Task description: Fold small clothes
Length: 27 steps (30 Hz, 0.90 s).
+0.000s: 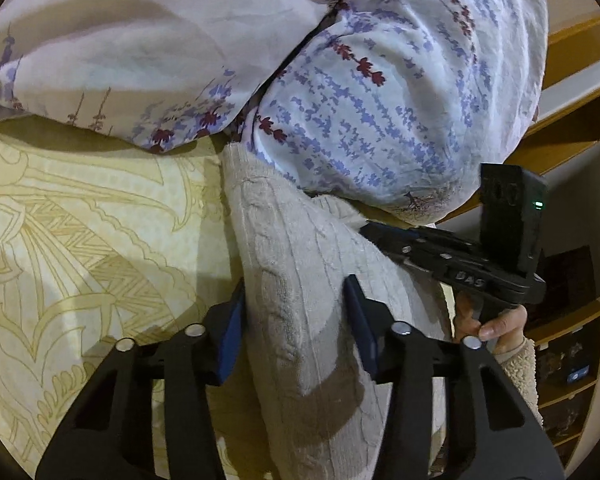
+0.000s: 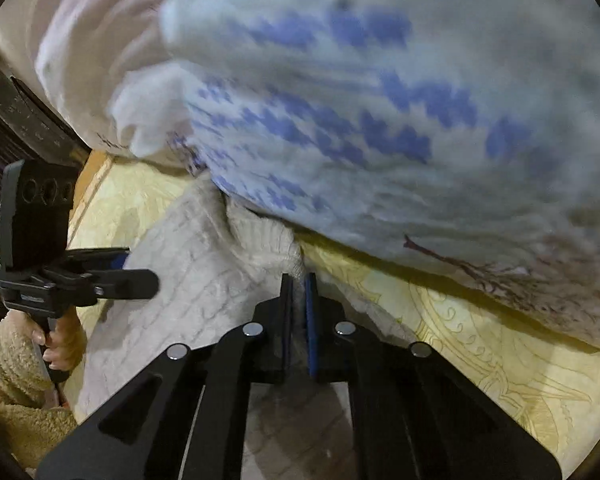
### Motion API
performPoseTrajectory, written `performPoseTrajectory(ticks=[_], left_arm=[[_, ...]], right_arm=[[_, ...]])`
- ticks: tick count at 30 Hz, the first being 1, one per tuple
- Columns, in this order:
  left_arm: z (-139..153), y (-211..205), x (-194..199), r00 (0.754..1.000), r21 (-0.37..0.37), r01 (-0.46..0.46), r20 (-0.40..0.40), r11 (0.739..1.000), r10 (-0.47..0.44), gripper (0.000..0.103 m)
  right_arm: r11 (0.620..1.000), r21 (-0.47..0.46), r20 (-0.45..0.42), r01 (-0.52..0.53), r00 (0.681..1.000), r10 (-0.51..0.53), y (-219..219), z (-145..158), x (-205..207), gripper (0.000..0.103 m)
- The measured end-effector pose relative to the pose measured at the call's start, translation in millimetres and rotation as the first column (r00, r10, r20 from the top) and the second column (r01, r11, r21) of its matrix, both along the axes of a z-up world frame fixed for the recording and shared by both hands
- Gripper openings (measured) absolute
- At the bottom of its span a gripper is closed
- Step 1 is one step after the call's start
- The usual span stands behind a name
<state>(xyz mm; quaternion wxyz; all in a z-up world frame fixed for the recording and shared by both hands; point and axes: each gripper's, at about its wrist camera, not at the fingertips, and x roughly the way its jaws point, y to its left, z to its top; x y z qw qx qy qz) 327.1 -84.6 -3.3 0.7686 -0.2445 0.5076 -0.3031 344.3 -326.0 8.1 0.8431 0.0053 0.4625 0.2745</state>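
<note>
Trouble is brewing at twelve o'clock: the cream cable-knit sweater [image 1: 300,280], lying on the yellow patterned bedsheet [image 1: 80,240], is tucking under the floral pillow [image 1: 379,100]. Right gripper [image 2: 298,312] is pinching its ribbed hem; left gripper [image 1: 296,320] is straddling it, spread wide, so pulling may drag it.

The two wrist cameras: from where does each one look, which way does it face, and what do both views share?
Left wrist: sits on the left gripper, looks along its open fingers straddling the cream knitted garment on the yellow patterned sheet; the right gripper and the right hand show at right.
Right wrist: sits on the right gripper, fingers shut on the garment's ribbed edge; the left gripper and left hand show at left.
Shared: garment, sheet, floral duvet.
</note>
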Motion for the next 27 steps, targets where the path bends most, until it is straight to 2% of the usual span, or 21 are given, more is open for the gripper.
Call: performPoseTrajectory(ticks=[2,4,7,10,12,13,14,15,18,22,27], left_arm=[[3,3,-3,1.000,-0.002,-0.010,0.012,1.000,0.010,0.042],[3,6,-5,0.999,-0.003,-0.026,0.023,1.000,0.026,0.041],[3,-1,-10,0.998,0.018,-0.039,0.042,0.999,0.039,0.041],[5,-2,-13,0.998,0.043,-0.048,0.047,0.998,0.046,0.043],[5,0,-15,0.998,0.030,-0.054,0.028,0.998,0.053,0.049],[5,2,-19,0.998,0.020,-0.057,0.018,0.998,0.057,0.053],[6,6,-24,0.998,0.008,-0.059,0.010,0.998,0.058,0.057],[7,12,-31,0.998,0.000,-0.060,0.007,0.998,0.060,0.060],[9,25,-52,0.997,-0.018,-0.073,0.002,0.997,0.073,0.066],[9,37,-85,0.997,-0.044,-0.079,0.000,0.996,0.079,0.068],[7,36,-123,0.997,-0.050,-0.069,0.014,0.996,0.070,0.068]], right_arm=[[0.997,0.030,0.062,0.066,0.996,-0.067,-9,12,-7,0.005],[0.990,0.053,0.083,0.132,0.987,-0.136,-18,17,-10,0.004],[0.981,-0.023,0.054,0.193,0.980,-0.192,-14,4,-8,0.004],[0.973,-0.097,0.017,0.209,0.978,-0.208,1,-11,-9,0.007],[0.969,-0.064,0.040,0.237,0.971,-0.235,-1,-2,-21,0.016],[0.965,-0.038,0.046,0.259,0.965,-0.257,-8,5,-29,0.032],[0.957,0.011,0.063,0.290,0.955,-0.290,-18,13,-46,0.053],[0.951,0.049,0.080,0.304,0.948,-0.307,-27,19,-60,0.058],[0.928,0.150,0.083,0.340,0.931,-0.354,-59,26,-114,0.060],[0.901,0.220,0.029,0.374,0.921,-0.390,-95,9,-191,0.058],[0.869,0.295,-0.049,0.396,0.915,-0.400,-111,-22,-225,0.057]])
